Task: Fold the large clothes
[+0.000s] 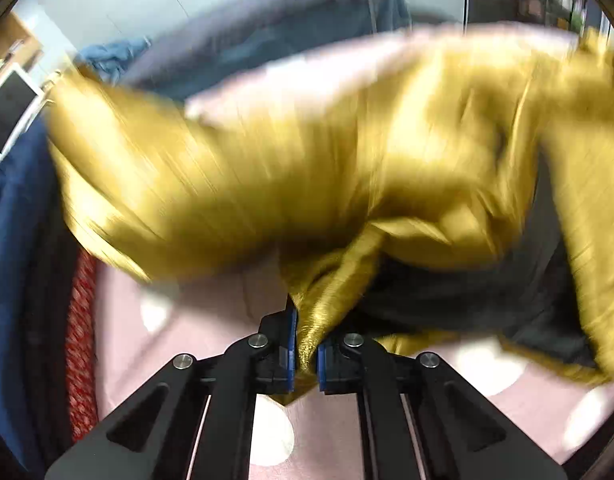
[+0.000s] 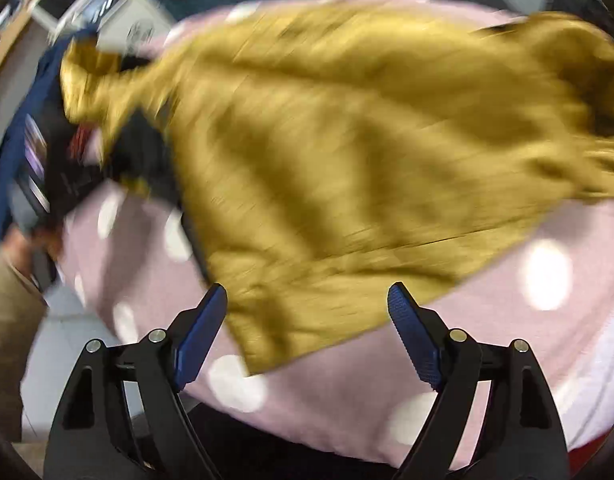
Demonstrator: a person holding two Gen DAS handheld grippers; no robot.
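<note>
A large mustard-yellow garment (image 1: 327, 152) with a dark lining lies spread and rumpled over a pink sheet with white dots (image 1: 195, 332). My left gripper (image 1: 307, 344) is shut on a bunched fold of the yellow fabric, which sticks up between its blue pads. In the right wrist view the same yellow garment (image 2: 347, 160) covers most of the sheet, and its near corner lies between the fingers of my right gripper (image 2: 307, 316). That gripper stands open above the corner with its blue pads (image 2: 415, 340) clear of the cloth. Both views are motion-blurred.
Dark blue cloth (image 1: 15, 240) and a red patterned strip (image 1: 81, 344) lie along the left of the sheet. A blue-grey bedcover (image 1: 267, 40) sits beyond. A person's tan sleeve (image 2: 7, 320) shows at lower left. The pink dotted sheet (image 2: 347, 392) continues to the near edge.
</note>
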